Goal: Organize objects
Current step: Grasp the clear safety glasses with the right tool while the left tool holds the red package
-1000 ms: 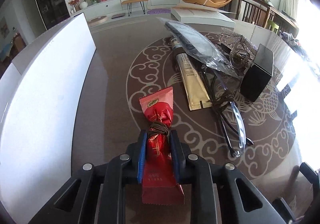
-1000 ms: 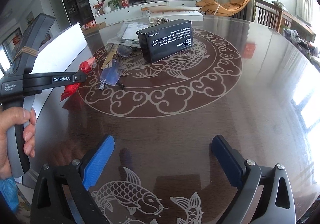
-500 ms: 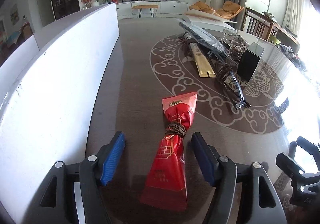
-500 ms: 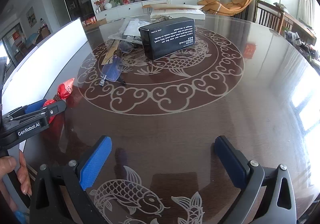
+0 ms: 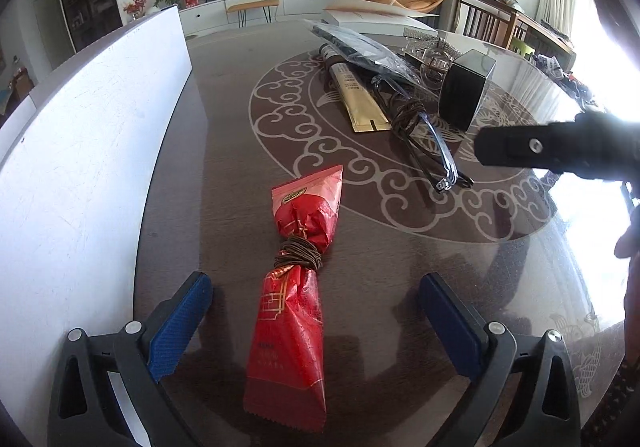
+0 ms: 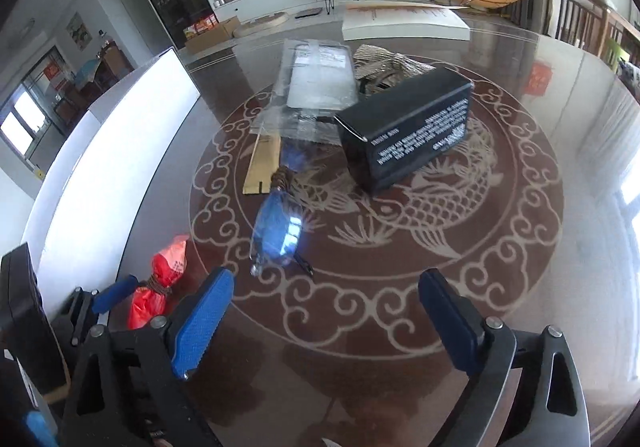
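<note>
Both claws gape, left (image 5: 316, 321) opening astride red packet (image 5: 294, 289), right (image 6: 324, 321) closing empty.

A red packet (image 5: 292, 311) with gold print lies on a dark brown desk (image 5: 224, 151) patterned with pale scrolls; the box (image 6: 404, 127) is black, its lettering apparently white.

Counter (image 5: 224, 151): dark, glossy, round, with pale scroll-and-fish inlay. Near, left of centre: red packet (image 5: 294, 295), cord-bound at its waist. Centre: gold sachet (image 5: 362, 103), glasses (image 5: 432, 151), clear plastic sleeve (image 6: 320, 81), black box (image 6: 404, 131) to their right. Far edge: flat white box (image 6: 404, 25). Left edge: upright white board (image 5: 88, 143).
</note>
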`<state>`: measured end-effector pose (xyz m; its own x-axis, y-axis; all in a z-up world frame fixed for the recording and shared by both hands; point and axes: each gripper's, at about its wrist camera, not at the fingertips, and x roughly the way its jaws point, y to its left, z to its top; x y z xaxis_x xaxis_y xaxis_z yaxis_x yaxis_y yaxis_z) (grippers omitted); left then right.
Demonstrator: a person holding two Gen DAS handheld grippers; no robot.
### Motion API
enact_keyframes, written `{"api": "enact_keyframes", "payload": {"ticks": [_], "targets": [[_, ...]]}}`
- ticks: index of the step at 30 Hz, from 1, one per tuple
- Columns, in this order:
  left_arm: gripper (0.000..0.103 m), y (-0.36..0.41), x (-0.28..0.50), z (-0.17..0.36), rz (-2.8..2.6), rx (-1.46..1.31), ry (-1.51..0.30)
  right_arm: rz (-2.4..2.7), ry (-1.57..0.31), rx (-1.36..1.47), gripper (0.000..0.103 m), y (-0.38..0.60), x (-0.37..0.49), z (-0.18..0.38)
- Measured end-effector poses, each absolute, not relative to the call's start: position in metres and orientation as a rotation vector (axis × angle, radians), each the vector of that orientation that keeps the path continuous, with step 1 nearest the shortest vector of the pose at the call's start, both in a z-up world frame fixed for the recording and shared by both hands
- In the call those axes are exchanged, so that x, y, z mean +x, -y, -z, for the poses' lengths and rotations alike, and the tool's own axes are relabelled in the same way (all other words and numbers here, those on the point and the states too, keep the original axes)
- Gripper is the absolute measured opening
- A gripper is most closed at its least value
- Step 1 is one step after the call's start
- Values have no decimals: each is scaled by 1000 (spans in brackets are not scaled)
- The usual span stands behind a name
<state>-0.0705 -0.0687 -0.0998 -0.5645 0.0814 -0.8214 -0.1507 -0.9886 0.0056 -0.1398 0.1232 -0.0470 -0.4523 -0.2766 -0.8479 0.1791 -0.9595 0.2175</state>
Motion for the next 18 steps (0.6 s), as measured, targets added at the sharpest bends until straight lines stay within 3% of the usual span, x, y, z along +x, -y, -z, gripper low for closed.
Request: {"api": "enact_keyframes", "payload": {"ticks": [6,7,8,18], "targets": [[103,69,-71,100,-2666,-1394,-113,2401,53,1596,56,-79,-196,68],[103,69,-71,100,-2666,-1394,-113,2429,17,1573,38,-77,-196,67],[103,69,-71,100,-2666,-1393,-113,2423,-14,1568,27,-73,-195,68],[103,69,-70,99,-2664,-1396,-114,2319,-133,1536,26,-124,-96,66]]}}
